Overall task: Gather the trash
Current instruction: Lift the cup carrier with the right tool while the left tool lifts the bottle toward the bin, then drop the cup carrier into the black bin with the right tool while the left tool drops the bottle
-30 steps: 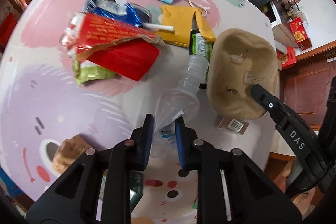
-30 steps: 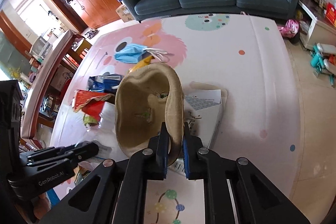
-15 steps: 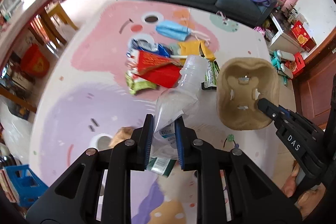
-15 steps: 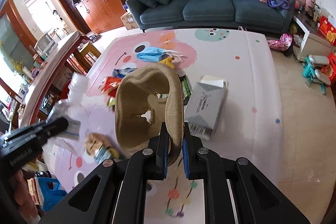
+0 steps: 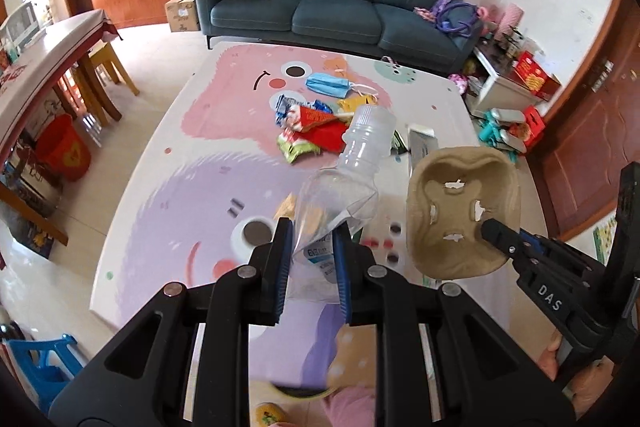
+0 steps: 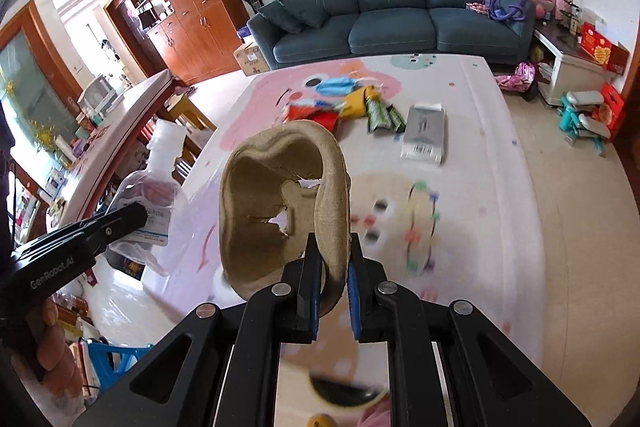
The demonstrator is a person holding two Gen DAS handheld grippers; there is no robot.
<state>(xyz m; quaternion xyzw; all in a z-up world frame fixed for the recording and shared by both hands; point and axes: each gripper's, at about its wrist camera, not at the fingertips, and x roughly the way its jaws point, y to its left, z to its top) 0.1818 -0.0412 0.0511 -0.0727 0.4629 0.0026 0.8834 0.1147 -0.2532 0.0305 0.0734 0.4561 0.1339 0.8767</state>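
Lifting complete: left gripper point(image 5: 310, 259) clamps the crushed plastic bottle point(image 5: 352, 167), right gripper point(image 6: 334, 291) clamps the pulp cup carrier point(image 6: 280, 203); both now well above the play mat point(image 5: 168, 163), ready for disposal.

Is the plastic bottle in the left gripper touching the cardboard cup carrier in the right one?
Apart. In the left wrist view, floor mat shows between the bottle and the cup carrier; the right wrist view shows the same gap.
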